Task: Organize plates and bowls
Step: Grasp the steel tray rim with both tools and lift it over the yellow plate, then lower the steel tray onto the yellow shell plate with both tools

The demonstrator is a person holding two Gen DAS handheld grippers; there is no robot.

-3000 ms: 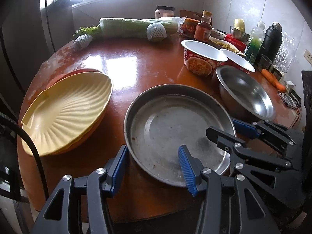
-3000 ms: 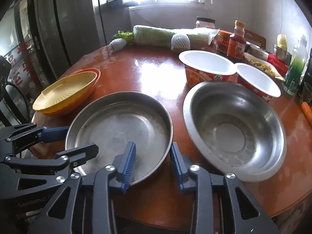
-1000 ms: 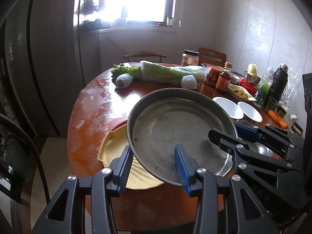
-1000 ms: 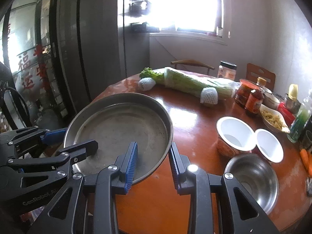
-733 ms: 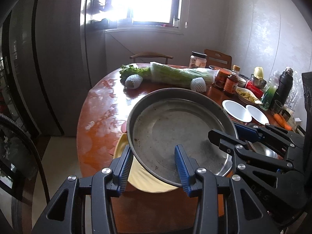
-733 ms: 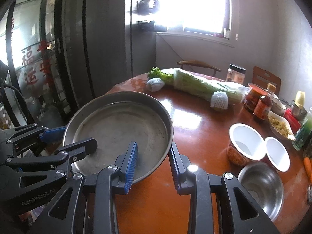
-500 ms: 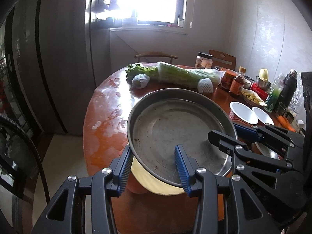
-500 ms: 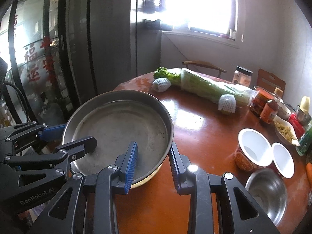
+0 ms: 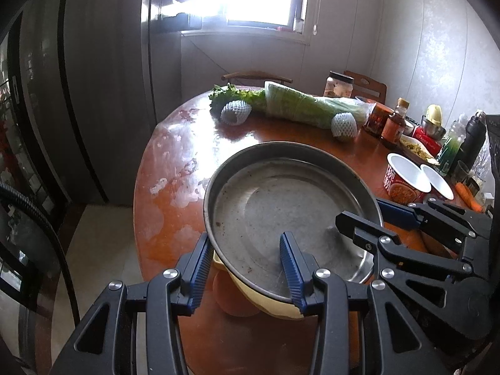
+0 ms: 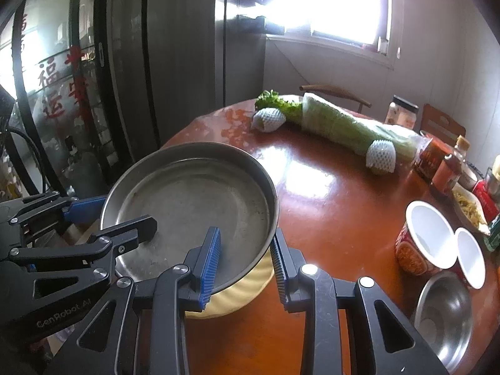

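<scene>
Now both tongs are gripping one wide metal pan (image 9: 290, 215), each pinching its near rim between blue ribbed fingers. The left tongs (image 9: 247, 268) are holding the rim on the pan's left side, one finger inside the pan and one outside. The right tongs (image 10: 245, 259) are holding the rim on the right side in the same way. The pan is hanging above the near edge of the round red-brown table (image 10: 328, 200), over a yellow plate (image 10: 237, 293); whether it is touching the plate, I cannot tell. Under the yellow plate an orange dish (image 9: 234, 297) is showing a little. Farther right on the table, two white-lined paper bowls (image 10: 428, 240) are standing side by side, and a steel bowl (image 10: 443, 312) is sitting just beside them, nearer the edge. At the far side, a long wrapped cabbage (image 9: 309, 107) is lying near some bottles and jars.
</scene>
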